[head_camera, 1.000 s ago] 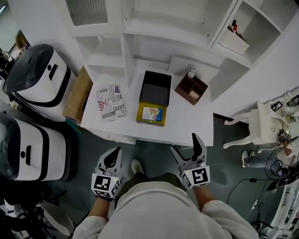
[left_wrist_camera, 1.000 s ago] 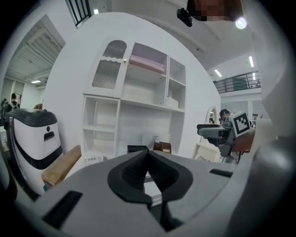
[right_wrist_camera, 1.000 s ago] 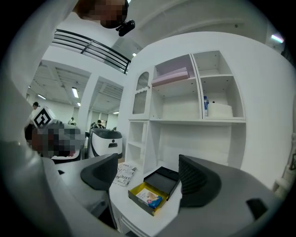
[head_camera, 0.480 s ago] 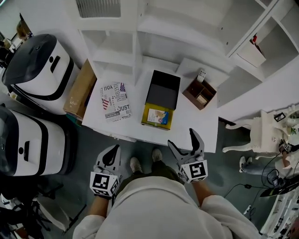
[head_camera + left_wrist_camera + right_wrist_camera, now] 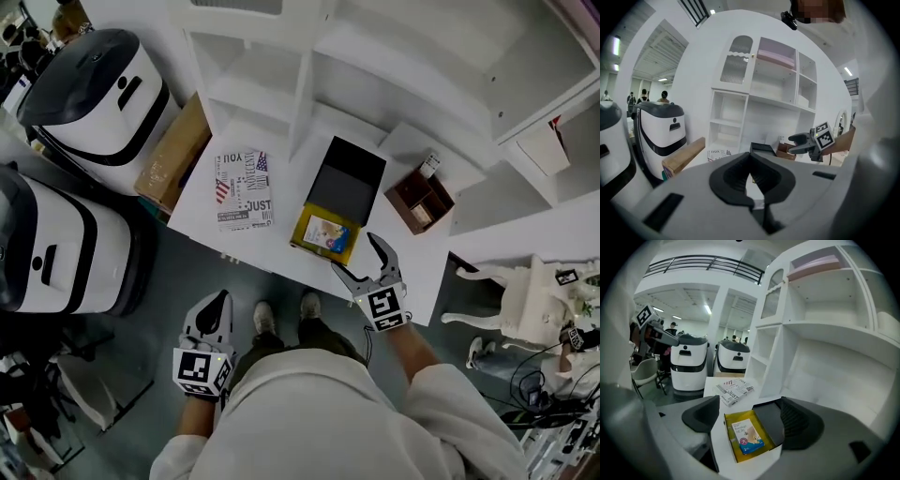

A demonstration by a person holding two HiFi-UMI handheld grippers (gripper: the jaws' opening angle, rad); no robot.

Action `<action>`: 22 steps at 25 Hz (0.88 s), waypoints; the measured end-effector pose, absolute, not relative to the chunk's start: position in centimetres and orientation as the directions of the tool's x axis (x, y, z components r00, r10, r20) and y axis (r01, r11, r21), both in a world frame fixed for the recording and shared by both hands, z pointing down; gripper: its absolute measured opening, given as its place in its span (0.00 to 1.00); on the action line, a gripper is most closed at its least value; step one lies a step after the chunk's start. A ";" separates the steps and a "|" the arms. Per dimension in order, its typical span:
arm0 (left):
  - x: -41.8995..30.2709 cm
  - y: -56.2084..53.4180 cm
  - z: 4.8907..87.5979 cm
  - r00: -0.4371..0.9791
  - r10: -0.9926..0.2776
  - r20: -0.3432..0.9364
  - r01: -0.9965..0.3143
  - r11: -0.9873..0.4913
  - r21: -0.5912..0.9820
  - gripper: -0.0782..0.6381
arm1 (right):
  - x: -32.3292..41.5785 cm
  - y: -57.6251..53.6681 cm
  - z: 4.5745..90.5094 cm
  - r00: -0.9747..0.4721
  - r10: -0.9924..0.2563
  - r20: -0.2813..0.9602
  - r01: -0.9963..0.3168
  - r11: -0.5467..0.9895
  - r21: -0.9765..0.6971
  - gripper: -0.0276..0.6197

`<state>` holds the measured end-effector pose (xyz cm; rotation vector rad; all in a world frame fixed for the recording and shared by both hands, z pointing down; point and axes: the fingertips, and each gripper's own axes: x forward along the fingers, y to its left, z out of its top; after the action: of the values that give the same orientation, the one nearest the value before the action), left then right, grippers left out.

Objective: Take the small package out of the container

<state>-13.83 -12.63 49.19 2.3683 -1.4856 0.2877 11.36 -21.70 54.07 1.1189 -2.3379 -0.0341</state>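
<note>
- Right gripper [image 5: 357,254] hovers at the table [image 5: 284,204] edge, its 2 jaws spread wide with nothing gripped, just beside the container [image 5: 304,228]
- The package [image 5: 746,433], blue and white, lies flat inside the yellow container, whose black lid [image 5: 349,183] is folded back
- Left gripper [image 5: 750,174] hangs low, off the table, jaws pressed together on nothing
- A printed box [image 5: 244,188] lies left of the container, a brown organiser [image 5: 421,201] to its right
</note>
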 end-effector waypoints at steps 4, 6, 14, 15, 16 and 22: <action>-13.9 -12.3 49.7 0.395 -0.848 0.353 -0.919 -0.357 0.169 0.12 | 10.9 -23.6 56.9 -0.533 -0.664 0.524 -0.641 0.721 0.262 0.68; -14.0 -11.9 50.0 0.376 -0.853 0.362 -0.926 -0.335 0.172 0.12 | 10.6 -24.1 58.2 -0.543 -0.630 0.555 -0.606 0.752 0.261 0.68; -15.1 -10.6 50.7 0.283 -0.875 0.394 -0.957 -0.232 0.172 0.12 | 9.8 -25.8 64.5 -0.512 -0.483 0.711 -0.455 0.854 0.252 0.68; -15.2 -10.3 50.8 0.272 -0.875 0.399 -0.960 -0.220 0.173 0.12 | 9.8 -26.0 65.4 -0.503 -0.460 0.732 -0.435 0.866 0.246 0.68; -15.4 -10.1 51.0 0.262 -0.876 0.404 -0.963 -0.207 0.174 0.12 | 9.7 -26.2 66.4 -0.493 -0.438 0.752 -0.415 0.878 0.239 0.68; -16.5 -8.6 52.0 0.194 -0.878 0.437 -0.976 -0.128 0.176 0.12 | 9.4 -27.1 71.5 -0.428 -0.309 0.850 -0.302 0.935 0.188 0.68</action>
<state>-16.50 -8.63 52.03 2.0590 -1.7318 0.3161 9.41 -27.07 71.48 0.4359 -2.0404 -0.0084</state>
